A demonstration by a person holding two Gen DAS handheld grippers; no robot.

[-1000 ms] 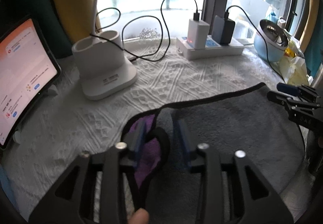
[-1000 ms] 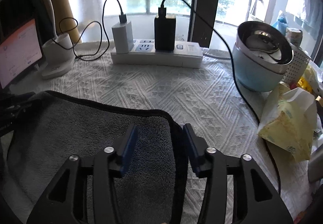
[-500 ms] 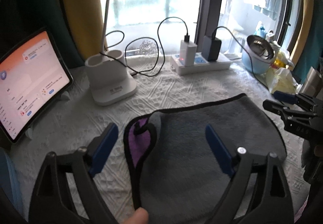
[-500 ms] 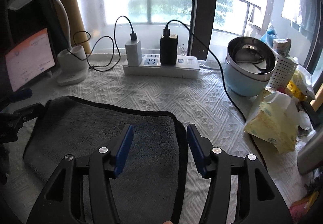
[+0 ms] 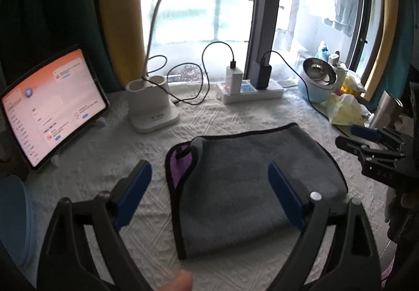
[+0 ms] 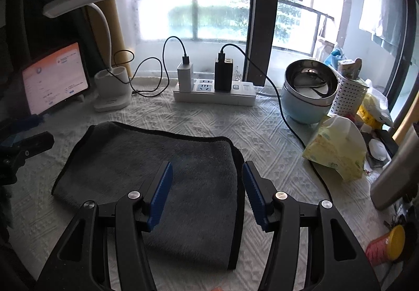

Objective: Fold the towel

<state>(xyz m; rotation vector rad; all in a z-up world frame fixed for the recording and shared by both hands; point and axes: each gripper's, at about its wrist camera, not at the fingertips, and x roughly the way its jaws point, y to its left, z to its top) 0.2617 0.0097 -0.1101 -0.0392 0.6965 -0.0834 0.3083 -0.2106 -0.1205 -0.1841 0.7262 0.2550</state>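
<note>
A grey towel [image 5: 251,178] with black trim lies folded flat on the white textured tablecloth [image 5: 214,118]; it also shows in the right wrist view [image 6: 157,165]. One corner is turned back and shows a purple underside [image 5: 180,167]. My left gripper [image 5: 209,186] is wide open and empty, raised above the towel's left part. My right gripper [image 6: 207,186] is open and empty above the towel's right edge; it also appears at the right of the left wrist view [image 5: 371,144].
At the back stand a tablet [image 5: 49,104], a white desk lamp [image 5: 154,107], and a power strip [image 5: 248,89] with chargers and cables. At the right are a blue cooker with a steel bowl [image 6: 309,91], a tissue pack [image 6: 337,146], a steel cup [image 6: 398,178].
My left gripper opened wide, let go of the towel's corner and pulled back and up. My right gripper opened a little more and also drew back and up. The towel stays lying folded.
</note>
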